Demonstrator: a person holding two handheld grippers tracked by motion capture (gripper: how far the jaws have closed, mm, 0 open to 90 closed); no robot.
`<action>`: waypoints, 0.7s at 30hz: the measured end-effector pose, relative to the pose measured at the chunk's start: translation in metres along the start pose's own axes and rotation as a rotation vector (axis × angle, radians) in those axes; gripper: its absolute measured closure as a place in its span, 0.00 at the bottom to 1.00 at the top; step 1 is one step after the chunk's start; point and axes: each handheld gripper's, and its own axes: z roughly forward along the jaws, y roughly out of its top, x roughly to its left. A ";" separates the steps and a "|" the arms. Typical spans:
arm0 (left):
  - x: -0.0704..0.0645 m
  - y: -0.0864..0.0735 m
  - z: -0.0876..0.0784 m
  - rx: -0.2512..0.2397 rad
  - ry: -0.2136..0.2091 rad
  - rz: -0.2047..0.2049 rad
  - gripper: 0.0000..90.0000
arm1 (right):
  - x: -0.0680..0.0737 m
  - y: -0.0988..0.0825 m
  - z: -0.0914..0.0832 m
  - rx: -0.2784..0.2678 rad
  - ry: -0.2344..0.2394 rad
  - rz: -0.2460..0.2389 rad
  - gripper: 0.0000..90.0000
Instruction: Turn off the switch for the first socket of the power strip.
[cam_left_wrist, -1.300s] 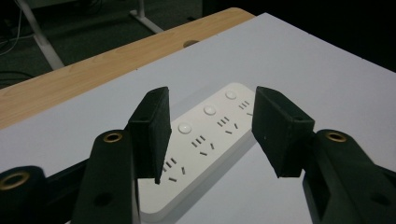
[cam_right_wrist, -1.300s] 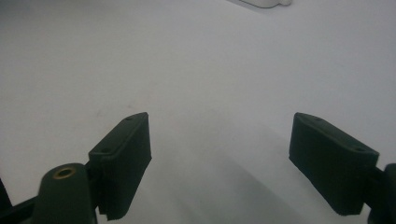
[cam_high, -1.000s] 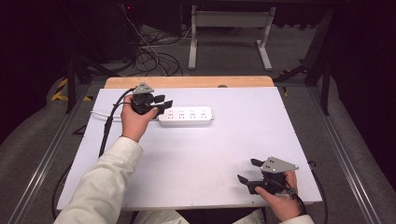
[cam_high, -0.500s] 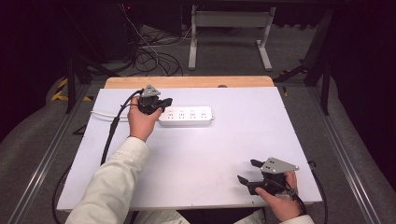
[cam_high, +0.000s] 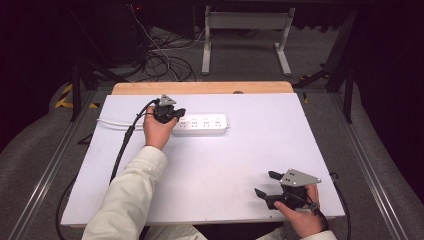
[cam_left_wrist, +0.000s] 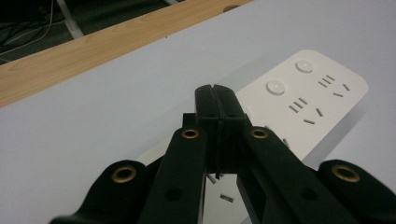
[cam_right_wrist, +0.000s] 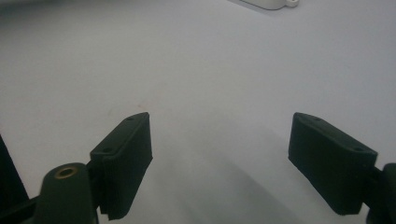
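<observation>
Left claw (cam_left_wrist: 215, 93) pressed together, empty, over power strip (cam_left_wrist: 303, 102) | right claw (cam_right_wrist: 219, 158) wide

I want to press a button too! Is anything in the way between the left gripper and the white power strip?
Nothing visible is. The left gripper, its fingers shut together, hangs right over the power strip near its cord end.
</observation>
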 end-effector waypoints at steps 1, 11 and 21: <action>0.001 -0.001 0.001 0.006 0.009 0.002 1.00 | 0.000 0.000 0.000 0.000 0.000 0.001 0.24; 0.003 -0.005 0.009 0.034 0.017 -0.017 1.00 | -0.001 0.000 -0.002 -0.008 -0.003 0.009 0.24; 0.003 -0.009 0.015 0.056 0.032 -0.018 1.00 | -0.002 0.000 -0.002 -0.008 -0.001 0.011 0.24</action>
